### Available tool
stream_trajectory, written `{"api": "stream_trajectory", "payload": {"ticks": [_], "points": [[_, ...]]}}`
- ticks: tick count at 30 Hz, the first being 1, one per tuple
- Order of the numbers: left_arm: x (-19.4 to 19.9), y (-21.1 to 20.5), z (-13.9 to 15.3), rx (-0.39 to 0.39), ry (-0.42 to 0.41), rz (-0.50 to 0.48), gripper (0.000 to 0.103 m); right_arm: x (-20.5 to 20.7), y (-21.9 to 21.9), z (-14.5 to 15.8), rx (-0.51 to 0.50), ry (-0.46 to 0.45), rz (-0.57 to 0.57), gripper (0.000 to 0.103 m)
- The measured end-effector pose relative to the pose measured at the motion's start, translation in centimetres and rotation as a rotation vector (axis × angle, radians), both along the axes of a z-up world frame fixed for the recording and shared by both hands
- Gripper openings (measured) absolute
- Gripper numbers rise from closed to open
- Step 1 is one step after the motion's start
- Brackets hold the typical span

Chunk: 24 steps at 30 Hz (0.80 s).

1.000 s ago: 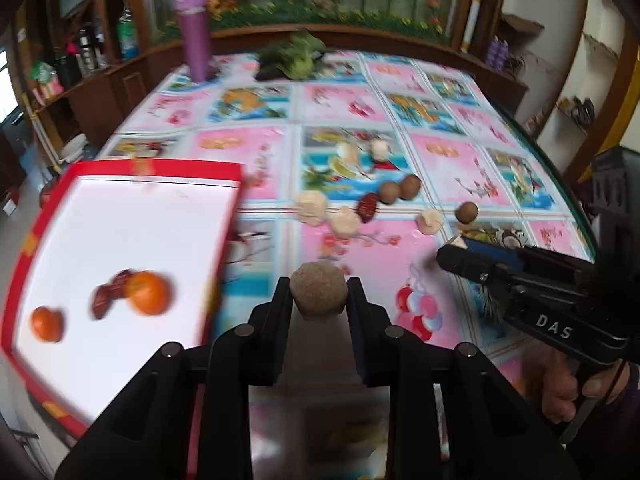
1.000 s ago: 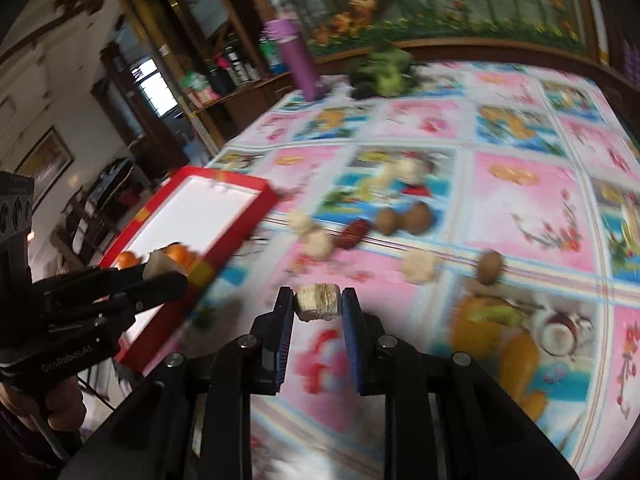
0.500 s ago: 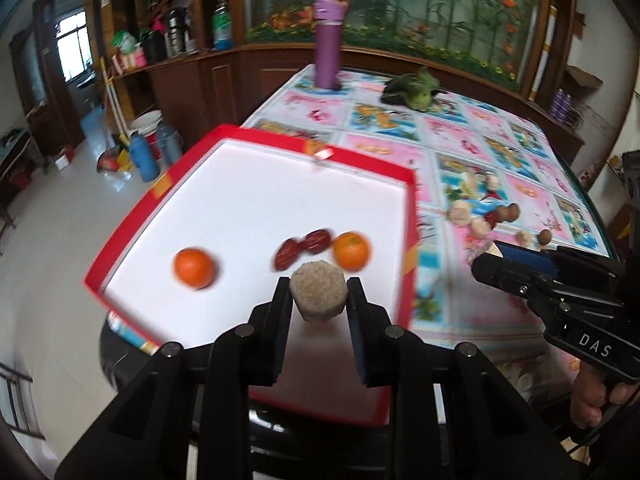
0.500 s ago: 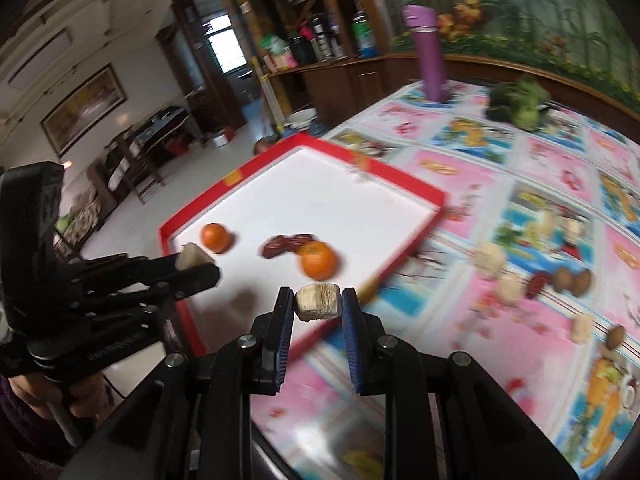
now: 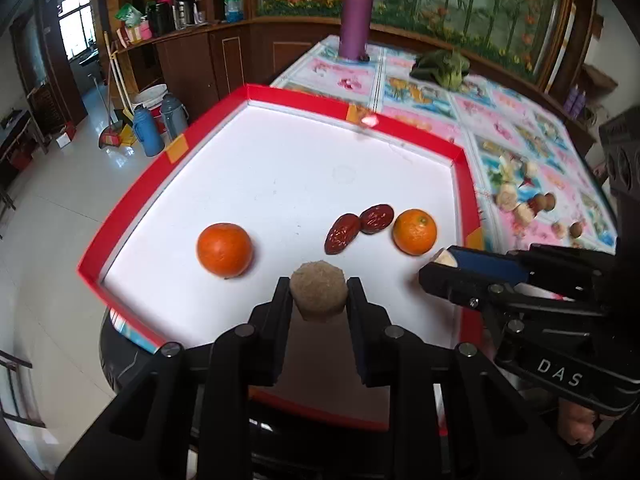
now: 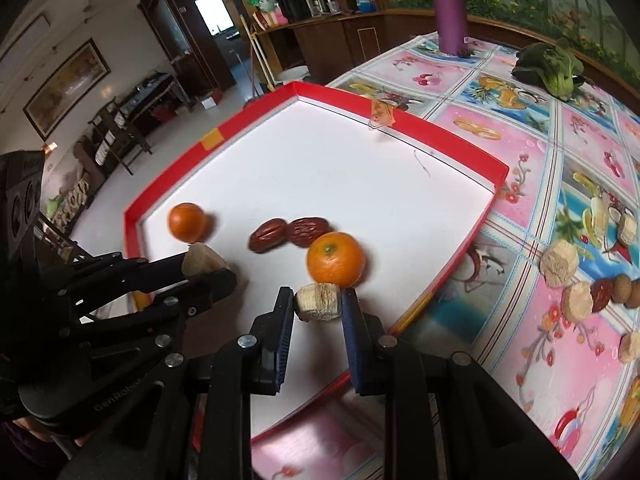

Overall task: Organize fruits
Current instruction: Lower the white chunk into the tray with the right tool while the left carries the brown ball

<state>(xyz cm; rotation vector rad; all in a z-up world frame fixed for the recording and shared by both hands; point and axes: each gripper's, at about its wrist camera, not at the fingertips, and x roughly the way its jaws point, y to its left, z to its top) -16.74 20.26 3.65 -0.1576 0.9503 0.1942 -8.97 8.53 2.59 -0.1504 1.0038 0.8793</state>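
Jaws of the left gripper (image 5: 318, 294) clamped on a round tan fruit piece (image 5: 317, 297), right gripper (image 6: 318, 304) pinching a pale chunk (image 6: 319, 302), both low in frame over the red tray (image 5: 464, 168), two oranges (image 5: 224, 249) and two dates (image 5: 342, 233) mid-frame inside, more fruit pieces (image 6: 576, 294) at right on the tablecloth (image 6: 580, 148).

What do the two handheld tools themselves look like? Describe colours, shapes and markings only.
Both are matte black plastic linkage frames with silver pivot screws. The left tool has two flat parallel fingers with black pads; its side reads "GenRobot" in the right wrist view. The right tool has blue ribbed pads and white "DAS" lettering on its body. Bare fingers grip each handle; no cables or sleeves are clearly visible.
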Motion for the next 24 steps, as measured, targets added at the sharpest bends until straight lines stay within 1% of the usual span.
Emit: {"api": "stream_trajectory", "payload": {"ticks": [2,4,10,14,16,18,19,21,23,24], "points": [[0.9,0.0,-0.6,0.000,0.020,-0.011,0.029,0.5,0.5,-0.1,-0.014,-0.018,-0.011,0.023],[1.7,0.1,-1.3,0.007,0.044,-0.008,0.029,1.2,0.8,-0.3,-0.013,-0.015,-0.018,0.023],[3.9,0.8,-1.2,0.041,0.047,0.001,0.029,3.5,1.9,-0.3,0.012,-0.035,-0.048,0.023],[5.7,1.5,-1.2,0.057,0.049,0.029,0.029,4.4,2.5,-0.1,0.026,-0.041,-0.051,0.023],[6.5,1.8,-1.2,0.069,0.051,0.051,0.029,4.7,2.6,-0.2,0.021,-0.012,-0.040,0.023],[7.2,2.3,-1.3,0.075,0.048,0.068,0.029,4.7,2.3,-0.1,0.034,0.010,-0.039,0.027],[7.3,2.5,-1.3,0.072,0.048,0.076,0.030,4.5,2.0,0.1,0.041,0.001,-0.043,0.028],[7.2,2.5,-1.1,0.078,0.052,0.100,0.030,3.9,1.1,0.9,0.054,-0.023,-0.052,0.037],[6.7,2.1,-1.0,0.095,0.050,0.105,0.030,3.3,-0.2,2.0,0.099,-0.045,-0.053,0.040],[6.5,2.0,-0.9,0.098,0.051,0.109,0.034,2.9,-1.0,2.7,0.119,-0.064,-0.052,0.042]]}}
